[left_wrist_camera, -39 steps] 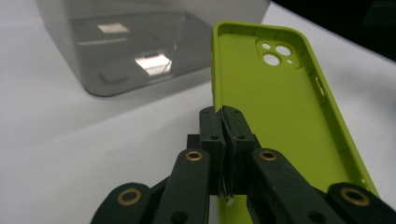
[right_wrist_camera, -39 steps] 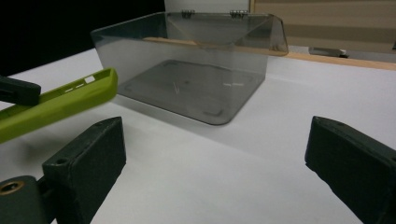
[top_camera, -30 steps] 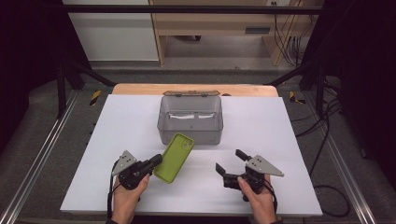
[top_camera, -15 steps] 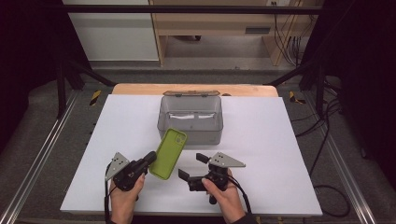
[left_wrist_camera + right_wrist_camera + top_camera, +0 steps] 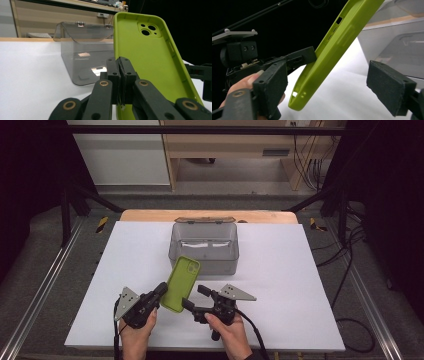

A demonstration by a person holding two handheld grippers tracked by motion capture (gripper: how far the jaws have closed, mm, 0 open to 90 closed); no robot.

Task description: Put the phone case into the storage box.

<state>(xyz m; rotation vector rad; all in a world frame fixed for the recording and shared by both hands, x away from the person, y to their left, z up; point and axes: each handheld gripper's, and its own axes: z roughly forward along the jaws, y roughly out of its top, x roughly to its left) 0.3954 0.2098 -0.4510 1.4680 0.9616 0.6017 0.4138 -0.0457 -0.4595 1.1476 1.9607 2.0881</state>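
A lime-green phone case [image 5: 181, 283] [image 5: 150, 62] [image 5: 332, 50] is held up off the white table, tilted, its open side facing me. My left gripper [image 5: 161, 291] [image 5: 119, 72] is shut on the case's left edge. My right gripper [image 5: 194, 296] [image 5: 332, 82] stands open just right of the case, jaws on either side of its lower end without touching. A clear grey plastic box [image 5: 204, 248] [image 5: 82, 57] [image 5: 397, 42] with its lid tipped back stands behind the case.
The white table top [image 5: 300, 285] spreads wide to both sides of the box. Metal rails [image 5: 45, 285] run along the table's left and right sides. A wooden bench [image 5: 235, 145] stands beyond the far edge.
My right gripper has moved left across the table, from the right side to right beside the case. The left gripper lifted the case slightly toward the middle.
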